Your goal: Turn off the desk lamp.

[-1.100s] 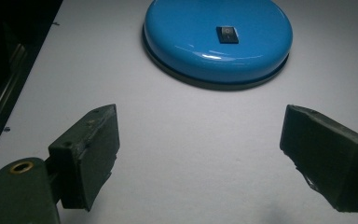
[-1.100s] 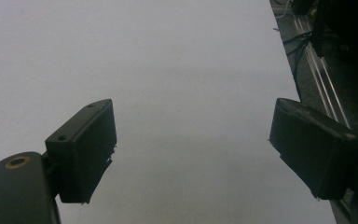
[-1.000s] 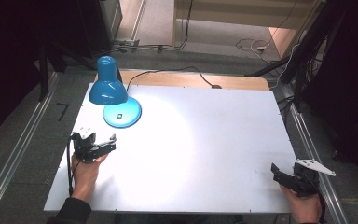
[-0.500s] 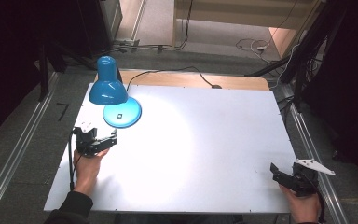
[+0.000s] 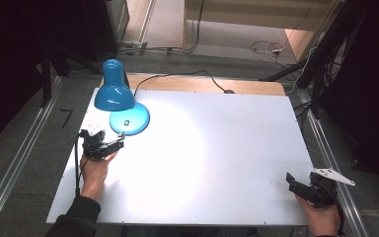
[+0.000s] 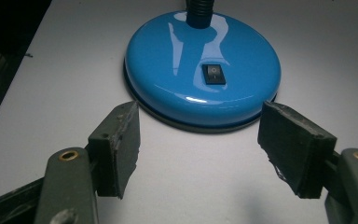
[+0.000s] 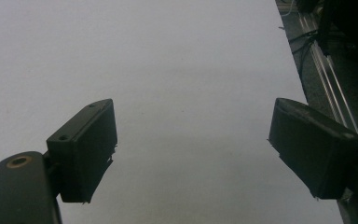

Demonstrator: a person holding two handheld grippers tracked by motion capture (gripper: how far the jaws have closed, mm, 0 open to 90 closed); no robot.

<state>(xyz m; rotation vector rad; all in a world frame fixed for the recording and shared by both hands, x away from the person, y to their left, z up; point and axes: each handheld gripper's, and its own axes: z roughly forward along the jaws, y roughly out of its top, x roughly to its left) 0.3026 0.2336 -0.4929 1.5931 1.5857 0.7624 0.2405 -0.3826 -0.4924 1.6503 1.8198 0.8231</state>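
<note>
White table (image 5: 217, 148), large rectangular top, a wooden strip along its far edge. A pool of light falls on its left-centre.

Blue desk lamp (image 5: 116, 94) at the far-left corner of the table, shade tilted down toward the near side. Its round blue base (image 6: 203, 74) sits flat on the white top; glossy, with reflections. A dark flexible neck (image 6: 199, 11) rises from the far side of the base. A black cord (image 5: 177, 78) runs from the lamp along the wooden strip.

Left gripper (image 5: 121, 144) held just off the near-left edge of the lamp base, pointing toward it, close but apart. In the left gripper view its jaws are spread wide, nothing between them, the base rim showing in the gap beyond the tips (image 6: 200, 140).

Right gripper (image 5: 290, 178) at the near-right corner of the table, well apart from the lamp, grey three-cornered plate (image 5: 333, 176) on top. Jaws spread wide over bare white surface (image 7: 193, 140), pinching nothing.

Black rocker switch (image 6: 213, 74) on top of the base, near its centre, facing the left gripper. Untouched.
</note>
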